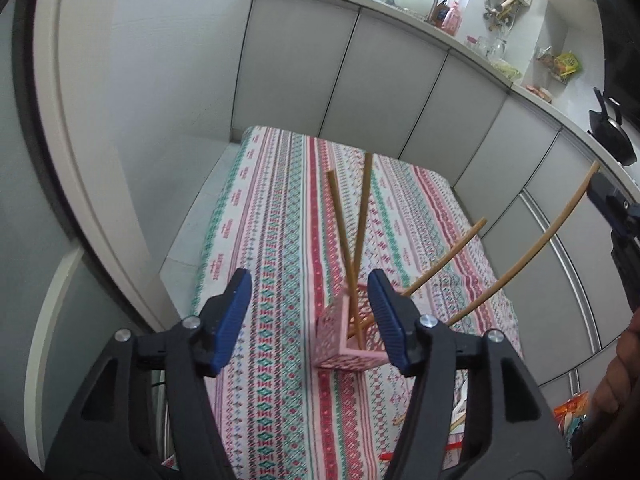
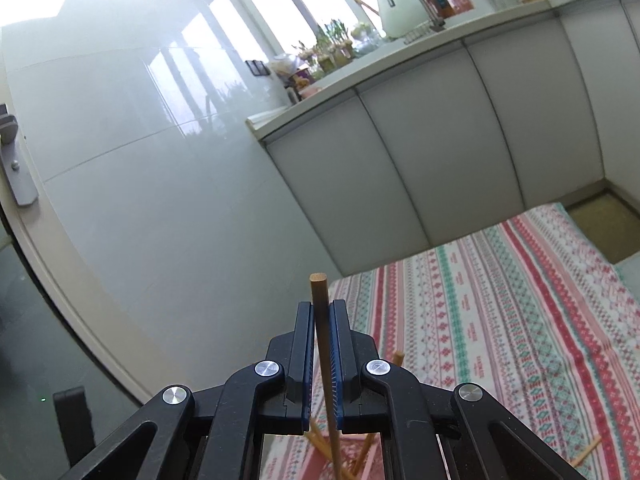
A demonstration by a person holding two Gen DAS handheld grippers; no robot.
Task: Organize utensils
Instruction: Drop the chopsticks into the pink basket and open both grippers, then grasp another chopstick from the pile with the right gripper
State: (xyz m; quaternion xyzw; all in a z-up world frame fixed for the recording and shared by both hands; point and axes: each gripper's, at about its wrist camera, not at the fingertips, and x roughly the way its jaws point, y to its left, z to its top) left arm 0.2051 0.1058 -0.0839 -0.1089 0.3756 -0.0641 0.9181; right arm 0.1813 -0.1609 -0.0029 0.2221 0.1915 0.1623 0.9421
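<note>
1. Here we find the pink basket (image 1: pixel 347 340) standing on the patterned tablecloth (image 1: pixel 280 240), between the fingers of the left gripper (image 1: pixel 310 320), whose jaws are spread wide and grip nothing.
2. Two chopsticks (image 1: pixel 352 232) stand in the basket, crossing each other, their long axes near upright and their free ends pointing away toward the cabinets (image 1: pixel 400 80).
3. Another chopstick (image 1: pixel 444 258) leans out of the basket, tilted to the right.
4. We see the right gripper (image 2: pixel 323 344) clamped on a held chopstick (image 2: pixel 325 340), whose axis slants from the basket up and rightward.
</note>
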